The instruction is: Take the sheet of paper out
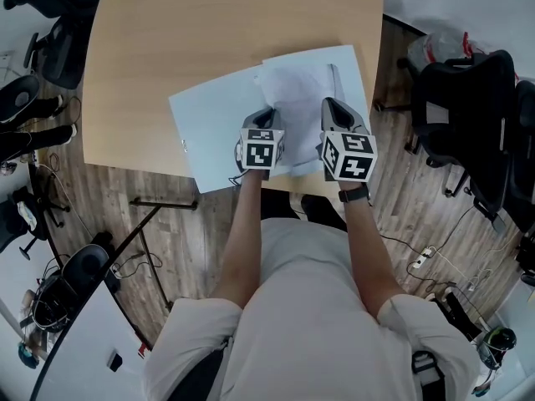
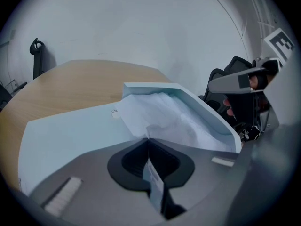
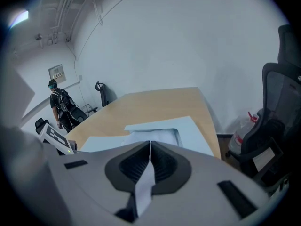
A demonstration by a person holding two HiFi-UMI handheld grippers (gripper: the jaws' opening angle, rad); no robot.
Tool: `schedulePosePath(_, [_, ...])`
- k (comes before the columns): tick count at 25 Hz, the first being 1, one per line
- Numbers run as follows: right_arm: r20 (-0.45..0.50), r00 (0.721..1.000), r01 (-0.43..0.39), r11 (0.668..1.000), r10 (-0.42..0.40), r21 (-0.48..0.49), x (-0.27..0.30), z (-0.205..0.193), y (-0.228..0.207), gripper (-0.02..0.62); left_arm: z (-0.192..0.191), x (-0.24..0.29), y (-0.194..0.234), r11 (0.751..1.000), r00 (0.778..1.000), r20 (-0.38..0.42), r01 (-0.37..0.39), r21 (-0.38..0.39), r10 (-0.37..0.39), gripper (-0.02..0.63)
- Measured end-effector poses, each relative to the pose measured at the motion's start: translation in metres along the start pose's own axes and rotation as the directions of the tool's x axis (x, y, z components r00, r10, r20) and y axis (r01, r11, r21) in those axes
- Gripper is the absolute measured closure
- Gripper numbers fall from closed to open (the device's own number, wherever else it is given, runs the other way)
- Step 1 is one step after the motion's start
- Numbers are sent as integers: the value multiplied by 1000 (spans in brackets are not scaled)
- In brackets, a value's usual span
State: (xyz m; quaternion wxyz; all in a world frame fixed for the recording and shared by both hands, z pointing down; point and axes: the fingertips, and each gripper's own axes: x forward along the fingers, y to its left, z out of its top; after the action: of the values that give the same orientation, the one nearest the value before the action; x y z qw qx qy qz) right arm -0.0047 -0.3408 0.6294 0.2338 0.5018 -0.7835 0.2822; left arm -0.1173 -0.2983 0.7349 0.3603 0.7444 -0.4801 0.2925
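Note:
A pale blue folder [image 1: 209, 111] lies open at the near edge of the wooden table [image 1: 167, 40]. A crumpled white sheet of paper [image 1: 292, 86] sits inside it. My left gripper [image 1: 267, 114] is shut on the near edge of the paper [image 2: 164, 117], and a strip of it runs back between the pads at the left gripper [image 2: 148, 139]. My right gripper [image 1: 336, 107] is shut on a thin pale edge, seemingly the folder's upper cover [image 3: 188, 128], which stands raised beside the paper. From the left gripper view, the right gripper [image 2: 221, 84] shows at the right.
Black office chairs [image 1: 468, 115] stand right of the table, and another chair [image 1: 58, 32] at the far left. A plastic bag [image 1: 443, 44] and cables lie on the floor. A person [image 3: 59, 107] stands at the far wall.

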Motion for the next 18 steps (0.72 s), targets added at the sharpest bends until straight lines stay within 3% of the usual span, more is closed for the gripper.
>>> schedulePosePath(18, [-4, 997, -72, 995, 72, -67, -1, 0, 42, 581, -24, -41, 38, 990, 995, 52, -78, -115, 84, 594])
